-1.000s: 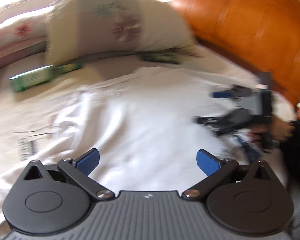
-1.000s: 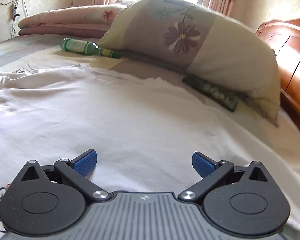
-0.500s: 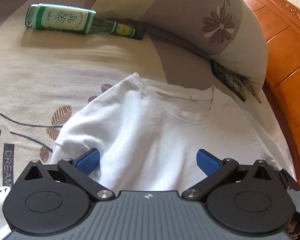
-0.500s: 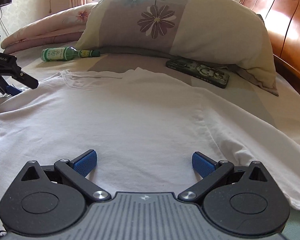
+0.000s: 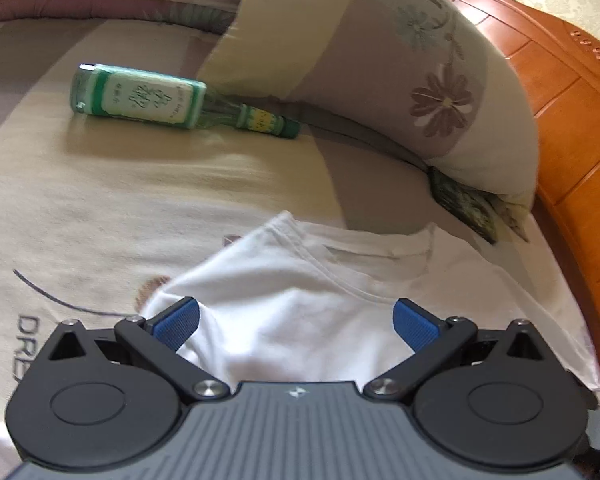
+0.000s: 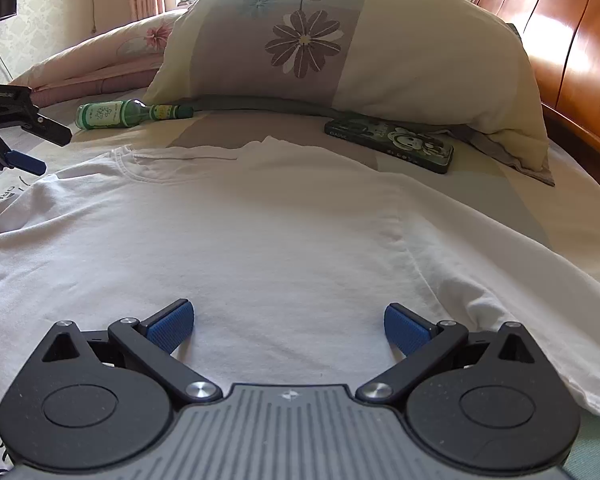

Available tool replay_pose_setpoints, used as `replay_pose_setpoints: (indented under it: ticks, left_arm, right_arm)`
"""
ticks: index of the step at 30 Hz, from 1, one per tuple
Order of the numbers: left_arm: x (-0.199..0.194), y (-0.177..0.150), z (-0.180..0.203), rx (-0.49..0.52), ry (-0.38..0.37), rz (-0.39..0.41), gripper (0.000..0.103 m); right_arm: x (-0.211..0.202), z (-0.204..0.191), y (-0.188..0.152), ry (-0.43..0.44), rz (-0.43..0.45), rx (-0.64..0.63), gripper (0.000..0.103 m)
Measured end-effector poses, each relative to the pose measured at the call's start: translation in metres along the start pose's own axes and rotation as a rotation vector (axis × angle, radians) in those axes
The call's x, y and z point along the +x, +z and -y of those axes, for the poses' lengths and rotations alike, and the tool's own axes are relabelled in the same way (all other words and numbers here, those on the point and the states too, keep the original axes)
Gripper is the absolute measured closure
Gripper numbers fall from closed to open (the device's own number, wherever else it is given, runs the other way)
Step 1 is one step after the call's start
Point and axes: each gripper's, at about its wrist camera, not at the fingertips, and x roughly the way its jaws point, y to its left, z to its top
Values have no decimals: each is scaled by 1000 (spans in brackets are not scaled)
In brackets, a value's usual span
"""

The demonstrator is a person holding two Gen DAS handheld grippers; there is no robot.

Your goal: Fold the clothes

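A white T-shirt (image 6: 260, 224) lies spread flat on the bed, collar toward the pillow. In the left wrist view its collar and left shoulder (image 5: 300, 280) fill the lower middle. My left gripper (image 5: 296, 322) hovers open over that shoulder, nothing between its blue pads. The same gripper shows at the far left edge of the right wrist view (image 6: 16, 144), above the shirt's shoulder. My right gripper (image 6: 288, 326) stands open just over the shirt's lower body, its fingers empty.
A green glass bottle (image 5: 172, 100) (image 6: 128, 114) lies on the patterned bedsheet (image 5: 100, 208) beyond the collar. A large flowered pillow (image 6: 340, 48) leans at the head, a dark green tin case (image 6: 392, 144) beside it. The orange wooden headboard (image 5: 572, 120) runs along the right.
My left gripper swung from the shirt's middle up toward the collar and left shoulder. The right gripper pulled back along the shirt, so more of it now shows. Both stayed open.
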Motion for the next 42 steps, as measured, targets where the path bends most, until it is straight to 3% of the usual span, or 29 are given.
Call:
replay_pose_setpoints:
  ticks: [2, 4, 6, 8, 13, 19, 22, 26, 33, 35, 38, 42]
  left_arm:
    - [2, -9, 5, -12, -83, -43, 1]
    - [11, -12, 8, 12, 0, -74, 1]
    - [13, -11, 1, 11, 59, -52, 1]
    - [5, -9, -9, -56, 16, -2, 1]
    - [-18, -8, -11, 38, -19, 52, 1]
    - [-3, -23, -55, -44, -85, -28, 1]
    - [-6, -30, -66, -18, -160, 15, 1]
    - [-7, -32, -68, -16, -191, 31, 1]
    - [-7, -19, -52, 33, -105, -46, 2]
    - [-18, -12, -48, 93, -50, -12, 2]
    - [-27, -4, -61, 49, -59, 12, 2]
    - [-15, -12, -75, 9, -105, -40, 8]
  right_arm:
    - [0, 0, 0, -1, 0, 0, 0]
    - [0, -1, 0, -2, -1, -1, 0]
    - [0, -1, 0, -4, -2, -3, 0]
    - [0, -1, 0, -4, -1, -5, 0]
    - [1, -1, 0, -2, -2, -4, 0]
    - [2, -1, -1, -4, 0, -7, 0]
    - [2, -2, -1, -5, 0, -6, 0]
    - [3, -2, -1, -6, 1, -10, 0]
    - [2, -2, -1, -6, 2, -12, 0]
    - [2, -2, -1, -5, 2, -11, 0]
    - [2, -2, -1, -6, 2, -11, 0]
    - [3, -2, -1, -7, 2, -12, 0]
